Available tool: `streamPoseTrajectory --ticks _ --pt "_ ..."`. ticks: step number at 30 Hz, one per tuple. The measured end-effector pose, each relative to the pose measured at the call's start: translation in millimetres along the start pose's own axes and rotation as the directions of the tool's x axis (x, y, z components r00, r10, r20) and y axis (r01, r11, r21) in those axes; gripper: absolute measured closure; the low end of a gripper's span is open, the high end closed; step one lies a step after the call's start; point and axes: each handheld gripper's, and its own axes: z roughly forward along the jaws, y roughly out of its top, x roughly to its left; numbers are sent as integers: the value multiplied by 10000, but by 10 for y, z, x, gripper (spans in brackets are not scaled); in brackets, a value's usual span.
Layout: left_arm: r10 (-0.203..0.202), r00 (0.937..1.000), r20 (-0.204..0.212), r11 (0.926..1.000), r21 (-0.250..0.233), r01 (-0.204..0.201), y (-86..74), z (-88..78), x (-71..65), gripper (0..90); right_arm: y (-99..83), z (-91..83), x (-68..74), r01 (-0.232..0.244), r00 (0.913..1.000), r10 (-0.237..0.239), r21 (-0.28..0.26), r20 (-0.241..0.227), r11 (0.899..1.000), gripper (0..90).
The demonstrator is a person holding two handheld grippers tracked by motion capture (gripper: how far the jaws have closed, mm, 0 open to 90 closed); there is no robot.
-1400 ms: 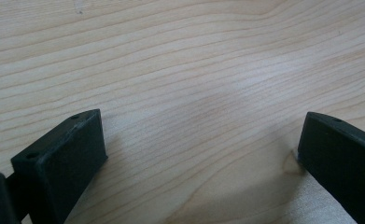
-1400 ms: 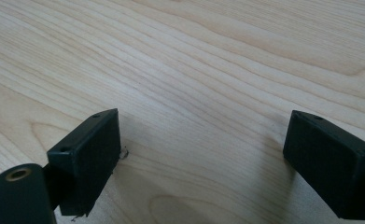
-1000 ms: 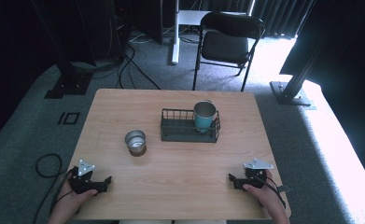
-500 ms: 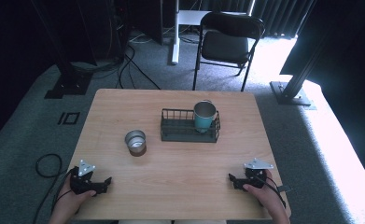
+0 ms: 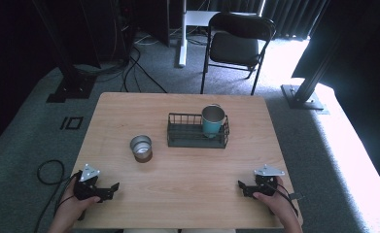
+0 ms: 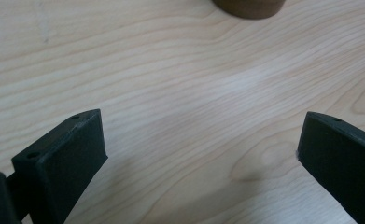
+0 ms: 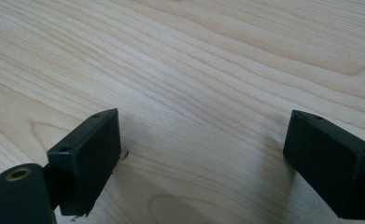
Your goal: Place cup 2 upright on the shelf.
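Jaws stand wide apart on both your grippers, nothing between them. Your left gripper (image 5: pixel 96 187) rests near the table's (image 5: pixel 187 170) front edge, with the small tin (image 5: pixel 141 148) ahead and slightly inward, nearer than to your right gripper (image 5: pixel 260 187). The teal cup (image 5: pixel 213 120) stands upright inside the wire basket (image 5: pixel 185 131), mid-table.
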Motion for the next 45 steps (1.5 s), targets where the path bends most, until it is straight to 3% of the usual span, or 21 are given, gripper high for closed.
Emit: streamPoseTrajectory --ticks 19,27,30,35,41,42,45 --pt "499 9966 657 9937 -1033 -429 363 122 -171 18 0 0 0 -2 10000 2 0 0 10000 107" --pt "447 9952 866 9886 -1469 -316 475 205 -237 19 -1 0 0 -6 10000 6 -1 -4 10000 107" --pt "326 9973 665 9889 -1472 -225 536 262 -244 18 0 0 0 -4 10000 4 1 -1 10000 107" --pt "321 9963 796 9880 -1531 -196 584 307 -251 19 0 0 0 -2 10000 2 0 -1 10000 106" --pt "422 9953 868 9781 -2068 -235 676 323 -274 18 0 0 0 -7 10000 7 1 -2 10000 106" --pt "429 9964 733 9749 -2213 -257 703 331 -278 19 0 0 0 -6 10000 6 0 -2 10000 107" --pt "488 9965 677 9750 -2198 -328 734 359 -280 18 0 0 0 2 10000 -2 7 -1 10000 107"
